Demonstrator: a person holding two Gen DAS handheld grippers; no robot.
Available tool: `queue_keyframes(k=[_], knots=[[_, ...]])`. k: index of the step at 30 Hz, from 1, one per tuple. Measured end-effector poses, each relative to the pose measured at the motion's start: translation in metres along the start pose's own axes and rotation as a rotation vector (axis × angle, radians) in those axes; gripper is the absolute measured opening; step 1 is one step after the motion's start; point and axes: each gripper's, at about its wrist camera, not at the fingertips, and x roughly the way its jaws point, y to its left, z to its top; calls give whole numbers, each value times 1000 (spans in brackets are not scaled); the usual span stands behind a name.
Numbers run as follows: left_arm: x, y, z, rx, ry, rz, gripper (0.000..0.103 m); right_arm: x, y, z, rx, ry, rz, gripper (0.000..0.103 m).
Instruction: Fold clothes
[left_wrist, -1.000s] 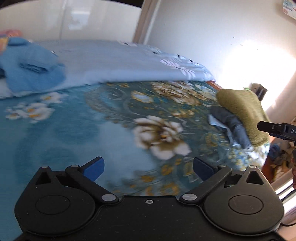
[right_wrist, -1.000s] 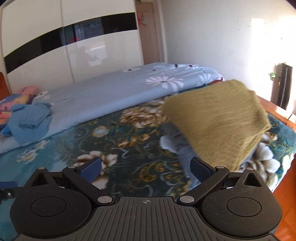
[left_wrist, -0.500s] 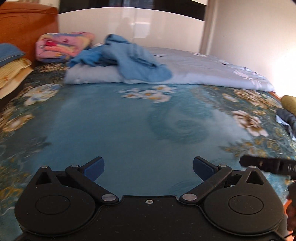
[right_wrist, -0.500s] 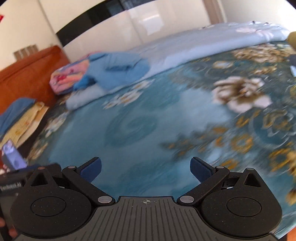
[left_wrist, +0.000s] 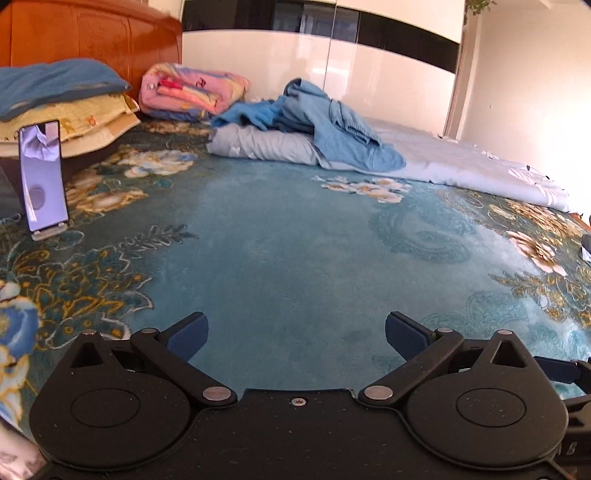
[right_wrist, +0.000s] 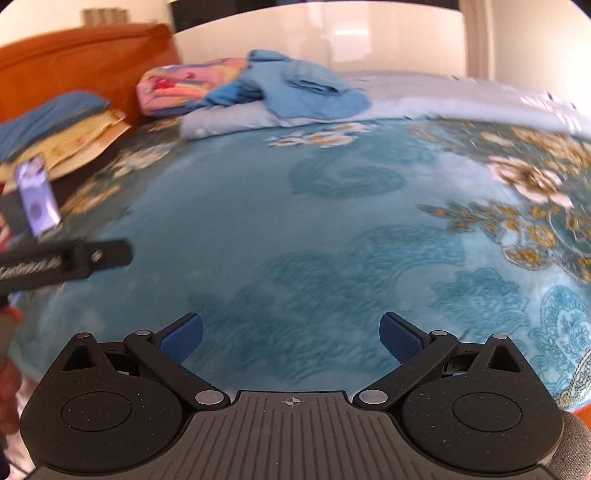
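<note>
Clothes (left_wrist: 325, 122): a crumpled heap of blue garments lies at the far side of the bed, resting on the folded end of a pale grey-blue quilt (left_wrist: 443, 158); same heap seen in the right wrist view (right_wrist: 295, 88). Heap is unfolded and well apart from both grippers.

Left gripper (left_wrist: 295, 332): fingers spread wide, nothing between the blue pads (left_wrist: 186, 334). It hovers over a bare stretch of the teal floral bedspread (left_wrist: 288, 240).

Right gripper (right_wrist: 291, 334): fingers likewise spread wide, nothing held, over the same bedspread (right_wrist: 314, 229). Right wrist view is partly motion-blurred.

Left gripper's black body also enters the right wrist view from the left edge (right_wrist: 70, 260); lettering on it is too blurred to read.

Surroundings: pink patterned folded blanket (left_wrist: 192, 90) just left of the blue heap, against the orange-brown headboard (left_wrist: 92, 33). A stack of pillows (left_wrist: 62, 107), blue one on top, sits at far left. A phone (left_wrist: 43, 177) stands upright on a small stand in front of that stack, screen lit. Glossy white wardrobe (left_wrist: 332, 62) with a black band behind the bed.
</note>
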Motion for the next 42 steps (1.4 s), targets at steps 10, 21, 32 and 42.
queue_keyframes(k=[10,21,32,42], knots=[[-7,6,-18,50,-52,-13,101,-8,18,-11,-55,-46,-53,103],[-7,0,-27,65,-41,12,101,-13,7,-15,-22,-64,-58,103],[-6,-9,-31,89,-25,73,102,-14,-8,-18,30,-65,-56,103],[-4,-9,-32,87,-10,81,102,-13,-12,-20,44,-55,-43,103]])
